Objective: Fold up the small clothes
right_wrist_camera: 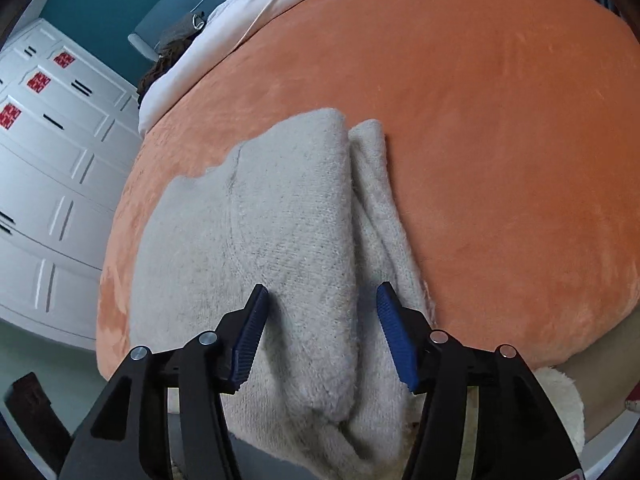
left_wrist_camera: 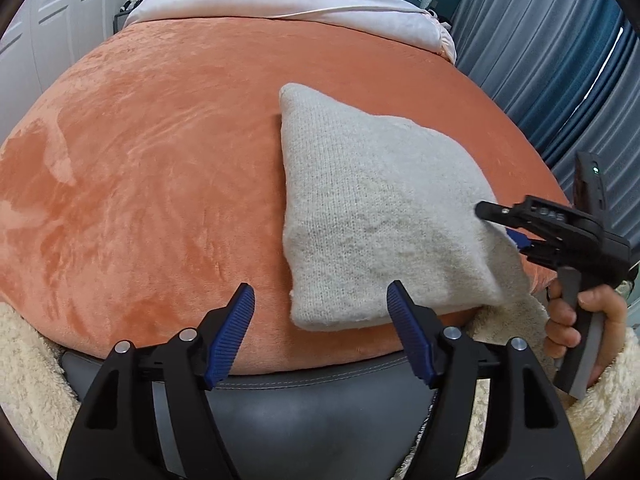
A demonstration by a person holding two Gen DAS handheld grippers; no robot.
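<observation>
Folded grey knit sweater on orange bed blanket; right claw open, straddling its fold; left claw open, empty at 6 o'clock; pinch both layers squarely.

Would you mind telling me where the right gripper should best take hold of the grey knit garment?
Probably the raised fold ridge of the grey knit garment, approached from the near edge. That thick ridge already lies between the open fingers of the right gripper, so closing there should catch every layer.
</observation>
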